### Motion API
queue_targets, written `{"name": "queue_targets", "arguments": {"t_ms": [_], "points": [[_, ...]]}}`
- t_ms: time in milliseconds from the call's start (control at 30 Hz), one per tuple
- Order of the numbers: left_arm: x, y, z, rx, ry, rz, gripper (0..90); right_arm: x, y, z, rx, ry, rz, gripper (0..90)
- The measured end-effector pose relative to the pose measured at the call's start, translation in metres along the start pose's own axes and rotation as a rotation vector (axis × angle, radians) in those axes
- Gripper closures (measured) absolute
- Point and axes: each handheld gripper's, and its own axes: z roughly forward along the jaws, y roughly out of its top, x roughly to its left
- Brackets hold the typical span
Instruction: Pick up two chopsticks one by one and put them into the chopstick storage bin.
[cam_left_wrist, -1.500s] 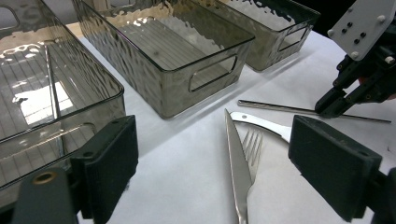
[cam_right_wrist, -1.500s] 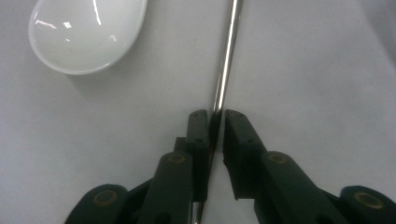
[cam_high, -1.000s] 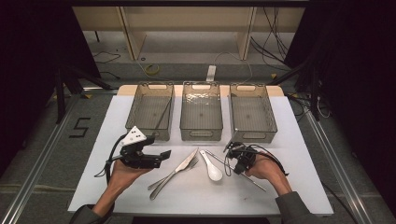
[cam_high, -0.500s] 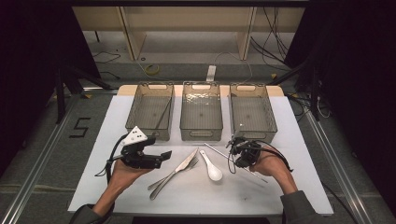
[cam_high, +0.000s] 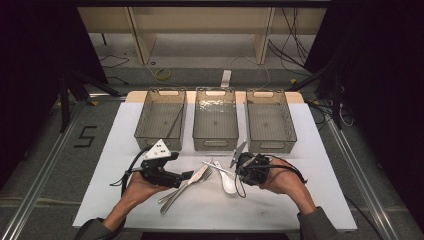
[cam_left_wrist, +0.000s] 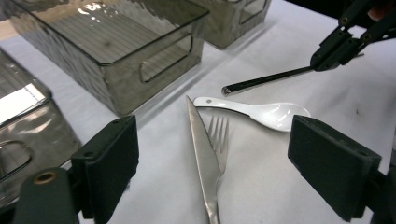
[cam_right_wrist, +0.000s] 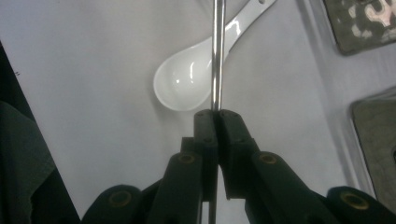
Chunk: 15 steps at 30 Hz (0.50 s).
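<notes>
Knife (cam_left_wrist: 204, 158) handle cut off below; thin metal rod's (cam_right_wrist: 217, 51) far end cropped.

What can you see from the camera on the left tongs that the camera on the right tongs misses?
Left gripper view alone: the knife lying beside the fork, clear bins behind them, and the right tongs farther off, holding a thin metal rod above the table. Its own jaws stand wide open.

Right gripper view alone: those right tongs close up, jaws shut on the rod.

Both: the white spoon and the rod.
</notes>
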Motion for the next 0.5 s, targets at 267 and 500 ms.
{"name": "queue_targets", "arguments": {"t_ms": [267, 500], "points": [[-0.011, 0.001, 0.007, 0.028, -0.04, 0.058, 16.2, 0.016, 0.011, -0.001, -0.001, 0.004, -0.079, 86.8], [-0.019, 0.0, 0.011, 0.071, -0.077, 0.116, 16.3, 0.029, 0.02, 0.003, 0.008, 0.021, -0.129, 86.8]]}}
